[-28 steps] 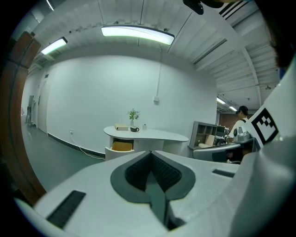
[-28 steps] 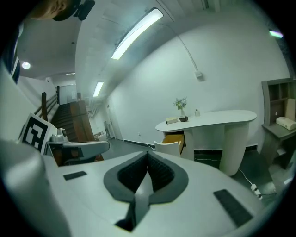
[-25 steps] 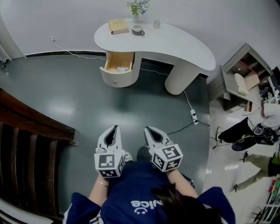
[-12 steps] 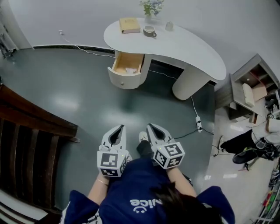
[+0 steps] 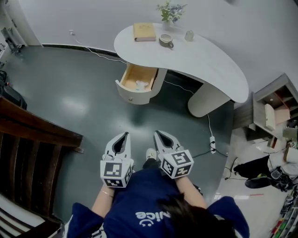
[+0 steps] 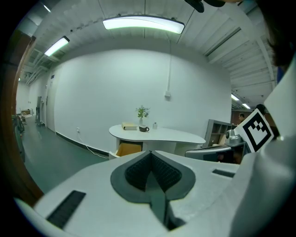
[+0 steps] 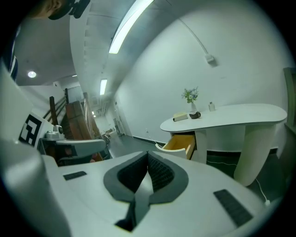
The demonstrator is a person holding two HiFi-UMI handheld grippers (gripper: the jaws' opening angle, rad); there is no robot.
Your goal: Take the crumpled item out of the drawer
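A curved white desk [image 5: 209, 58] stands ahead by the wall, with its wooden drawer [image 5: 138, 79] pulled open. A white crumpled item [image 5: 142, 85] lies inside the drawer. My left gripper [image 5: 123, 136] and right gripper [image 5: 157, 134] are held side by side in front of the person's body, well short of the desk. Both are shut with nothing between the jaws. In the left gripper view the desk [image 6: 157, 134] and drawer [image 6: 128, 148] show beyond the jaws. The right gripper view shows the open drawer [image 7: 179, 141] from the side; its contents are hidden there.
On the desk are a book [image 5: 145, 31], a mug [image 5: 166, 40], a small cup [image 5: 189, 35] and a plant [image 5: 171, 11]. A dark wooden slatted chair [image 5: 32, 153] fills the left. A power strip [image 5: 213, 143] and cable lie on the grey floor right of me. Shelving [image 5: 272, 109] stands far right.
The desk and open drawer have shifted down and right in the head view, nearer to me. Both grippers stay shut, side by side before the body.
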